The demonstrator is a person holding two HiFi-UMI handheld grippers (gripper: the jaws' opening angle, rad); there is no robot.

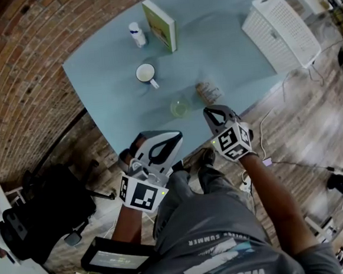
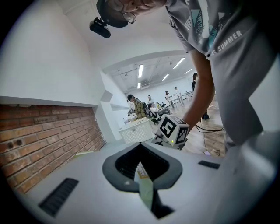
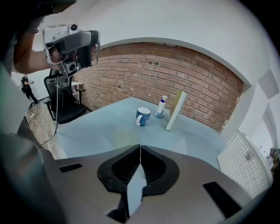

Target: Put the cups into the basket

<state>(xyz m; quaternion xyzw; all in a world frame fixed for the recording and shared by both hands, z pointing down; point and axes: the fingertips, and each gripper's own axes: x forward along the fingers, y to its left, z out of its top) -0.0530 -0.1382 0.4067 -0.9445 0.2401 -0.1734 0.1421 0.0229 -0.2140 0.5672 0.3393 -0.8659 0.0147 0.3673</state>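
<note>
The blue ceramic mug with a white inside [image 1: 146, 73] is seen upright on the light blue table [image 1: 230, 52], long axis vertical, mouth up, handle pointed towards the near edge. A clear greenish glass cup [image 1: 179, 108] is set upright nearer that edge, with a clear patterned glass [image 1: 208, 92] near it. The white perforated basket [image 1: 281, 30] is placed well apart, at the right. The left gripper [image 1: 173, 140] and the right gripper [image 1: 210, 112] are held by the near edge, each with jaws pressed together on nothing.
</note>
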